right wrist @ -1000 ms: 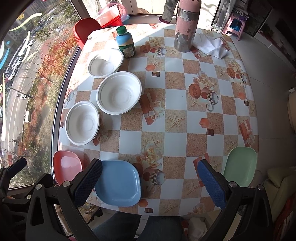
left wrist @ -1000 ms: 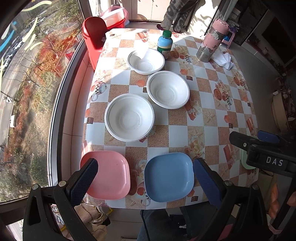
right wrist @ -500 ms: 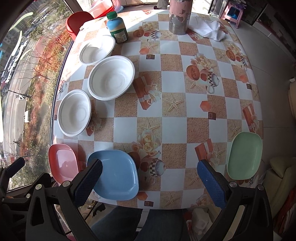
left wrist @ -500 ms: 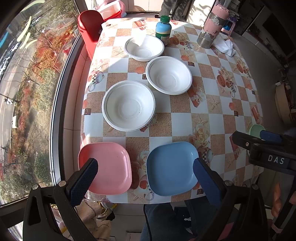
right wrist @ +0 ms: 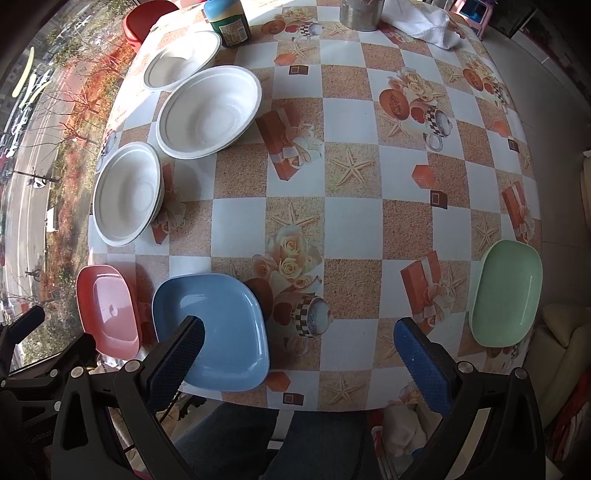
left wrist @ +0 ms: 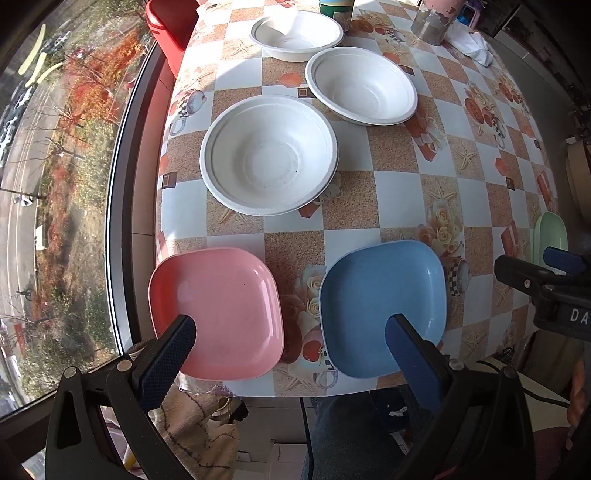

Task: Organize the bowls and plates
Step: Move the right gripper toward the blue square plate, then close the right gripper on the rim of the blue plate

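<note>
Glossy plastic pink plate (left wrist: 218,310), blue plate (left wrist: 380,306) and green plate (right wrist: 506,291) catch highlights; the white bowls (left wrist: 269,155) look matt, the counter (right wrist: 351,221) covering smooth and printed.

Bench (right wrist: 351,229) cover: chequered in white and sandy orange, printed with starfish, roses, gift boxes and checked cups. Near edge, left to right: pink plate (left wrist: 218,314), blue plate (left wrist: 380,306), pale green plate (right wrist: 506,291). Three bowls (left wrist: 269,155) along the left: plain white. Far bottle (right wrist: 229,22): green with a yellow band. Far cloth (right wrist: 421,22): white. Tongs (left wrist: 291,332): black frames, dark blue textured pads.
</note>
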